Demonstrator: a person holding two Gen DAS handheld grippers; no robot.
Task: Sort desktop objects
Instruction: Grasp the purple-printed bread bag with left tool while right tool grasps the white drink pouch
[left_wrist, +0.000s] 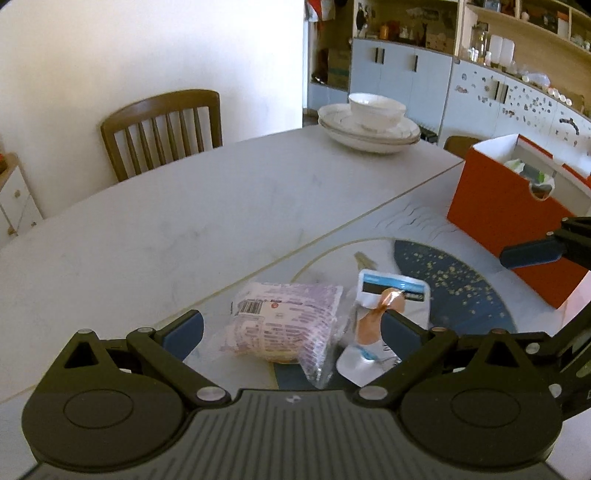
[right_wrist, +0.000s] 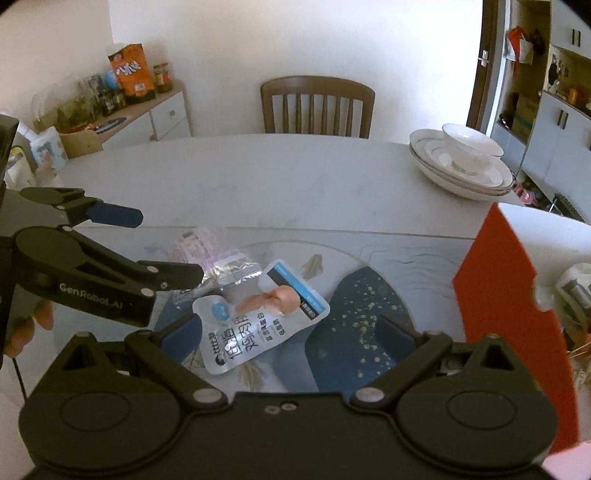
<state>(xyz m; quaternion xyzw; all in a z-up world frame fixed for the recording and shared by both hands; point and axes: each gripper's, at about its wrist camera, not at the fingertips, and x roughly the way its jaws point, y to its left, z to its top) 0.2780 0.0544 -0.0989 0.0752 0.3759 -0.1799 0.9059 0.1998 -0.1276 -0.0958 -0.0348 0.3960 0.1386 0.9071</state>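
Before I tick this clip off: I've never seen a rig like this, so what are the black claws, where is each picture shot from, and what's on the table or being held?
The black claws are two handheld grippers, each worked by a person, with no robot arm. A fisheye camera sits on each and looks forward between its two fingers.

In the left wrist view the left gripper is open over a purple-printed packet. In the right wrist view the right gripper is open above a white and blue pouch. Neither holds anything.

Both packages lie on a patterned mat on the white table. To the right stands an open orange box with some items inside. At the far edge, a bowl sits on stacked plates.
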